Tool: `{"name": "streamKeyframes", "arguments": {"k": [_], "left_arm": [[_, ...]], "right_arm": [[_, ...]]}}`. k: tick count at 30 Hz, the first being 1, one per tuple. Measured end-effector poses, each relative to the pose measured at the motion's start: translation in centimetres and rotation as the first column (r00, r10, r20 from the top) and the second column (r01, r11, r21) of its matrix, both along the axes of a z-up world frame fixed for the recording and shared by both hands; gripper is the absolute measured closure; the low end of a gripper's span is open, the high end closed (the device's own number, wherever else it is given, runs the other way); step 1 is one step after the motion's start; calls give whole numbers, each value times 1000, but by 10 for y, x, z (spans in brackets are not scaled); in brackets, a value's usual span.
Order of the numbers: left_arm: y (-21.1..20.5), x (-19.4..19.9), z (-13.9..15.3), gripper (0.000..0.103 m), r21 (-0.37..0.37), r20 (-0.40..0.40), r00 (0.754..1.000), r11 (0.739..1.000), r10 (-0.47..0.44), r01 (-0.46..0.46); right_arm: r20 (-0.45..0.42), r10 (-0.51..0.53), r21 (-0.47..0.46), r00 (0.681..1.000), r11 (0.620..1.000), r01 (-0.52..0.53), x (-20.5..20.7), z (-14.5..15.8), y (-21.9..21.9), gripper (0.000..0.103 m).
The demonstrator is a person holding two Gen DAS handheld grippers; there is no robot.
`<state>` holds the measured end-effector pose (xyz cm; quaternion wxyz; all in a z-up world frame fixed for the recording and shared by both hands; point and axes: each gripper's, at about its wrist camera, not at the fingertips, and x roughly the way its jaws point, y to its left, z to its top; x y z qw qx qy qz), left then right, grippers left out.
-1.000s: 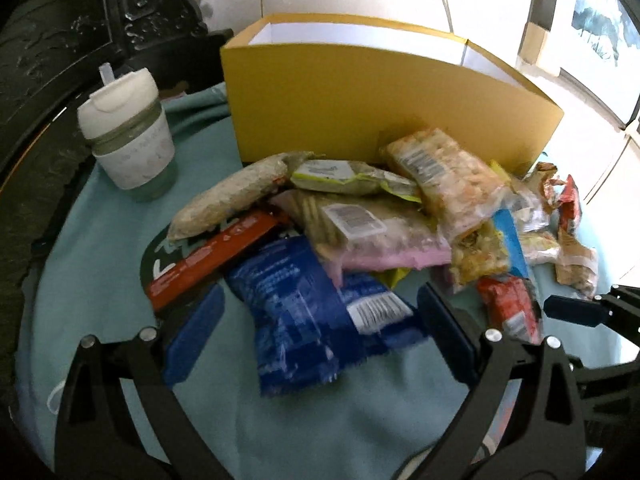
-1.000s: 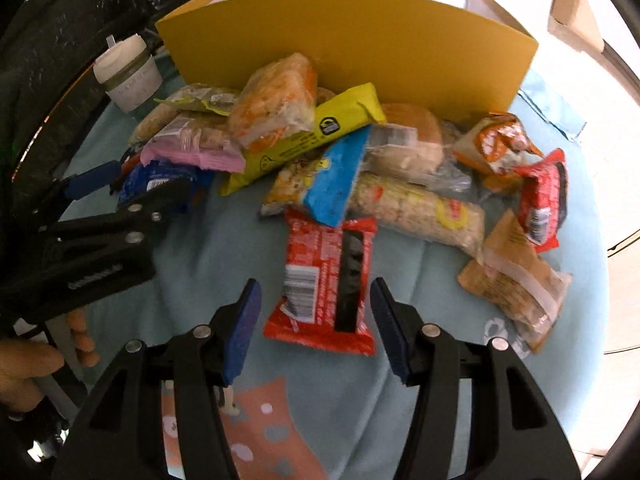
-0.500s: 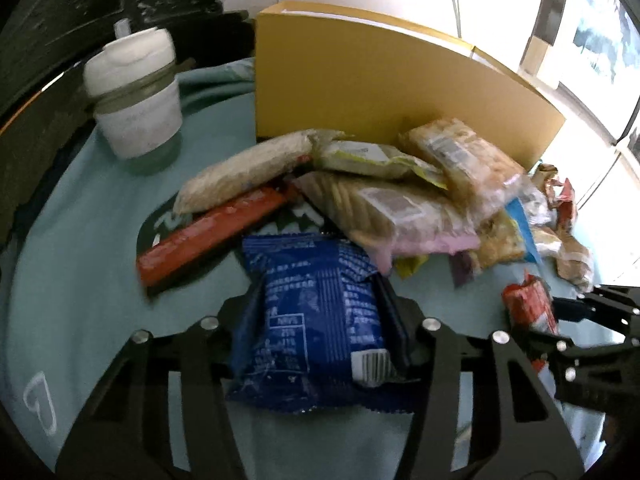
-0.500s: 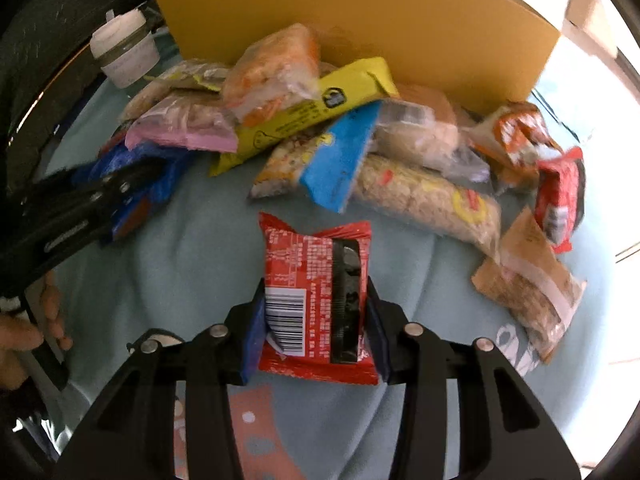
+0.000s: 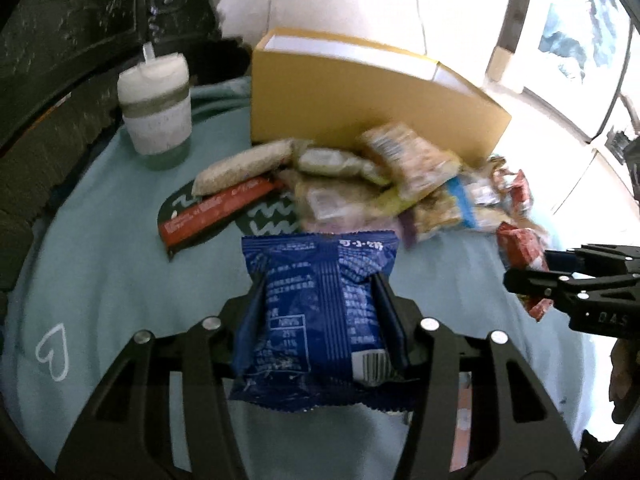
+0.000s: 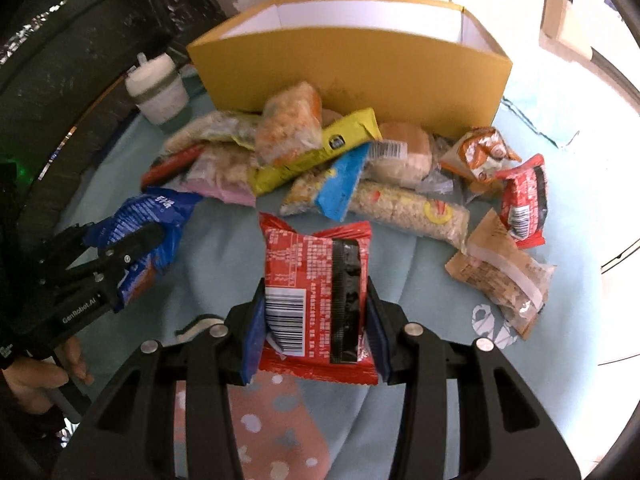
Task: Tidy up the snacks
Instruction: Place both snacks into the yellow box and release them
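My left gripper [image 5: 320, 304] is shut on a blue snack packet [image 5: 316, 312] and holds it above the teal cloth. My right gripper [image 6: 316, 304] is shut on a red snack packet [image 6: 316, 292], also lifted. Each gripper shows in the other's view: the left gripper [image 6: 132, 240] with the blue packet [image 6: 152, 216], the right gripper [image 5: 532, 268] with the red packet [image 5: 520, 248]. A pile of snack packets [image 6: 320, 168] lies in front of an open yellow box [image 6: 360, 68], which also shows in the left wrist view [image 5: 360, 104].
A white lidded cup [image 5: 156, 108] stands at the left of the box. A long red bar [image 5: 216, 212] lies at the pile's left. Loose packets [image 6: 504, 272] lie at the right. The round table's cloth [image 5: 100, 260] has dark furniture behind it.
Both grippers have closed on their packets, the left on the blue one and the right on the red one, and have lifted them off the cloth and back from the pile.
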<state>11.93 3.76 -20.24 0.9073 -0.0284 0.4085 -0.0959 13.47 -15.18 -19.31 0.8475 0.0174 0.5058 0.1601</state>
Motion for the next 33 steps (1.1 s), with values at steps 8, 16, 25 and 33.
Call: {"name": "streamKeyframes", "arguments": {"k": [8, 16, 25, 33], "left_arm": [[-14, -17, 58, 50, -34, 132, 990, 998, -53, 58], [-31, 33, 136, 50, -62, 258, 966, 997, -23, 40], [-63, 132, 227, 50, -50, 353, 934, 995, -62, 85], [-74, 218, 219, 2, 21, 277, 961, 1000, -23, 18]], "right_arm": [[85, -42, 71, 996, 997, 36, -26, 53, -36, 59], [242, -78, 102, 967, 993, 55, 18, 143, -56, 59], [395, -83, 89, 915, 995, 51, 100, 237, -68, 59], [349, -109, 23, 931, 994, 107, 188, 226, -68, 41]]}}
